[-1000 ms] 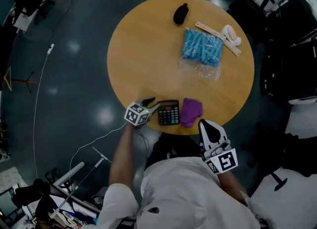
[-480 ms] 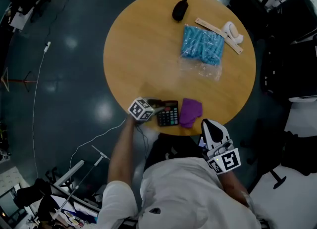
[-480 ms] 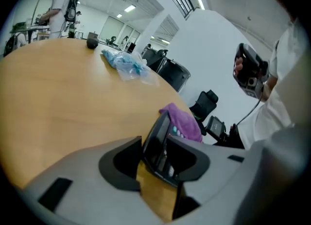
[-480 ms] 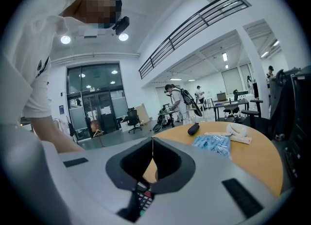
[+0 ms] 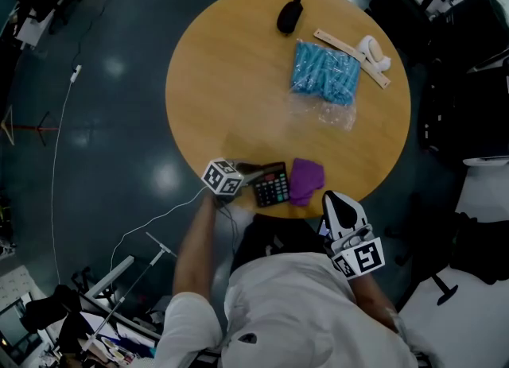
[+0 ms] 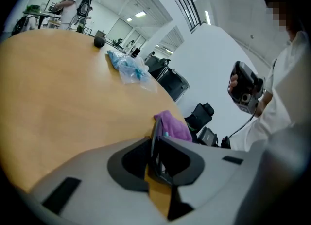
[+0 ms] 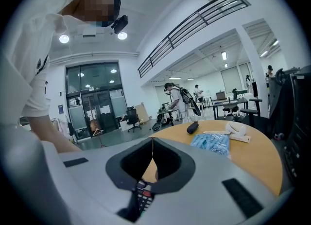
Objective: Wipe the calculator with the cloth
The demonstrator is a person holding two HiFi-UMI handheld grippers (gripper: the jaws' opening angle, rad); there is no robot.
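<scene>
Table: we see a round wooden table (image 5: 238,80) on a dark, glossy floor.
Right gripper: we hold the right gripper (image 5: 338,207) off the near rim, close to our body, aimed across the table. Its jaws are pressed together with nothing between them.
Left gripper: the left gripper (image 5: 248,174) reaches in over the near rim from the left. Its jaws have just been closing and now clamp the calculator at a narrow setting.
Blue packet: a clear bag of blue items (image 5: 324,74) lies on the far right part of the table, well apart from the task's things.
Cloth: the purple cloth (image 5: 305,180) lies crumpled, just beside the calculator's right edge.
Calculator: the black calculator (image 5: 272,185) sits at the near rim, between the left gripper and the cloth. Its left edge is between the jaws, and the left gripper view shows it edge-on there.
Long axis: it runs from the near rim toward the table's centre, its far end skewed a little to the left.
Writing: we can read no brand. The key print is too small, and each marker cube (image 5: 222,179) bears only black-and-white squares.
</scene>
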